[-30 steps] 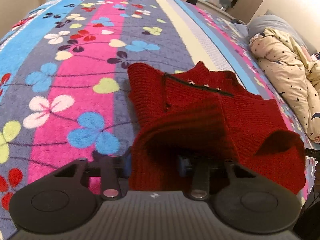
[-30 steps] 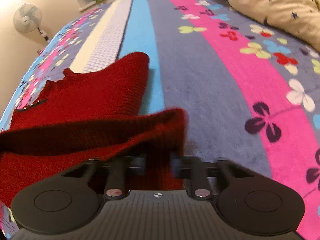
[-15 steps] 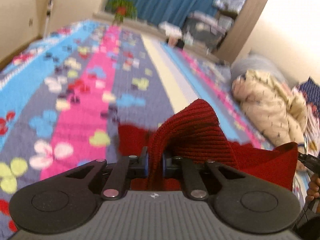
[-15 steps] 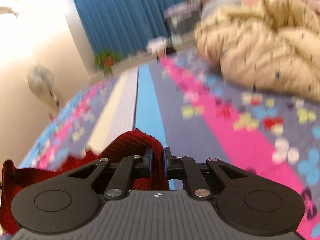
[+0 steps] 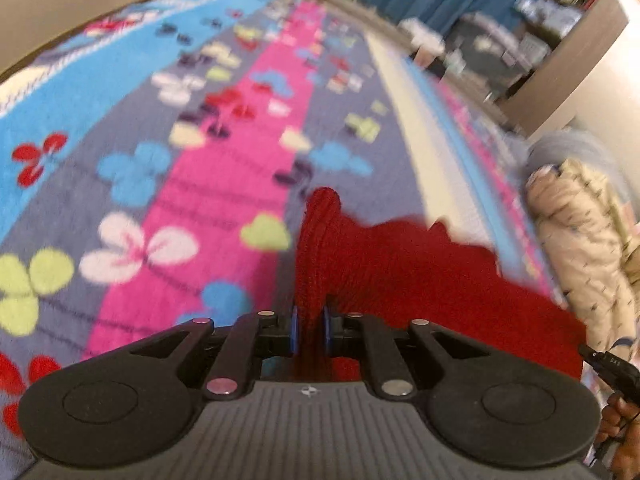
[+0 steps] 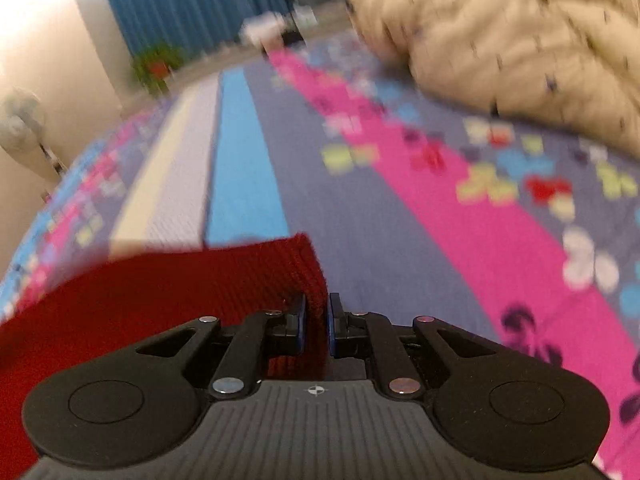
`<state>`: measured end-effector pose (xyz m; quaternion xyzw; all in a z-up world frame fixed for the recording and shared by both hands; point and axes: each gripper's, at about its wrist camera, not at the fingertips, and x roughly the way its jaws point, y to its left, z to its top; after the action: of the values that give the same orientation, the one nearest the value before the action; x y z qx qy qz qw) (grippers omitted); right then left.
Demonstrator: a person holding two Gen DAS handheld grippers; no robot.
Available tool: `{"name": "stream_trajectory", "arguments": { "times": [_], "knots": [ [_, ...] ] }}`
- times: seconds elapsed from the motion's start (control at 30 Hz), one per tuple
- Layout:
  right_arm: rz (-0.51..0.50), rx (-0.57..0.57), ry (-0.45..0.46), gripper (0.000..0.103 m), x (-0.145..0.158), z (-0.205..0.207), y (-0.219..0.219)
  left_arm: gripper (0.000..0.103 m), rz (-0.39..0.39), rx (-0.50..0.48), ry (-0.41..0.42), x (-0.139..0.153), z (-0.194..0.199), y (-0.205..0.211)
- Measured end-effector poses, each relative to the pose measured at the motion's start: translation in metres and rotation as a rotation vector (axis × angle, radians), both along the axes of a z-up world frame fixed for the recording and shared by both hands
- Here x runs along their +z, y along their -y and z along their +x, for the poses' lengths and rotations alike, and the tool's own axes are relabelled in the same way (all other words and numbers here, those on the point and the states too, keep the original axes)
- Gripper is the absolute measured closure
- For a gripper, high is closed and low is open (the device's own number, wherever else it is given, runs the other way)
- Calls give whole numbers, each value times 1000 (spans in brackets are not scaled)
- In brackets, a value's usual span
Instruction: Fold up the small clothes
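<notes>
A: What's ahead of your jaws, biggest thing first?

B: The bedspread (image 5: 120,128), striped blue, pink and grey with flowers, running out in front of both my grippers. Far beyond them stand a blue curtain (image 6: 180,4), a potted plant (image 6: 158,66) and a fan (image 6: 18,124) off to the left. A cream quilt (image 6: 500,40) is heaped ahead and right of my right jaws.

A: And the garment?

B: The red knit sweater (image 5: 420,280) hangs between my two grippers. My left gripper (image 5: 309,330) is clamped on one bunched edge, which stands up just ahead of the pads. My right gripper (image 6: 318,322) is pinched on a corner, with the cloth stretching away to its left.

A: What could go wrong?

B: I judge three risks. The knit is thick and stretchy, so an uneven pull between my hands could skew the fold line. Each hold is only a narrow pinch, so the sweater's weight might drag it out. And the sagging middle could catch on the fuzzy bedspread and crease underneath.
</notes>
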<state>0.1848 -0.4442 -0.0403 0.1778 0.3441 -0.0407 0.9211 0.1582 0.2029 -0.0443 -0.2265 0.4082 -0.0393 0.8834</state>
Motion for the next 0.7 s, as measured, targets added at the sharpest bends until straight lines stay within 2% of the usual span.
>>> {"name": "stream_trajectory", "arguments": {
  "times": [0.1,0.17,0.27,0.33,0.37,0.43,0.47,0.5,0.57,0.6,0.63,0.7],
  "knots": [
    [-12,-14,142,93,15,-4,1,91,15,-3,112,16,-2,6],
    [-42,-18,198,93,19,0,0,91,51,-7,189,24,-3,12],
    [-100,-23,253,93,23,4,-6,91,84,25,232,29,-5,13],
    [-132,-10,205,93,14,13,-7,88,84,37,207,22,1,13],
    [-121,7,132,92,3,24,-5,84,91,36,169,16,6,13],
    [-72,10,-23,88,-17,40,1,84,89,43,70,3,12,10],
    [-46,6,-82,78,-25,44,4,83,80,51,29,-2,13,8],
    [-15,5,-110,76,-27,43,8,81,54,59,4,-3,11,4],
    [46,1,-101,73,-22,33,15,68,-36,65,-24,-3,3,-6],
    [96,-8,-94,68,-20,26,21,57,-83,61,-37,-2,-1,-10],
    [143,-17,-99,64,-19,20,26,50,-117,53,-56,-3,-6,-12],
    [210,-16,-137,55,-23,8,30,48,-156,28,-96,-3,-14,-12]
  ]
}}
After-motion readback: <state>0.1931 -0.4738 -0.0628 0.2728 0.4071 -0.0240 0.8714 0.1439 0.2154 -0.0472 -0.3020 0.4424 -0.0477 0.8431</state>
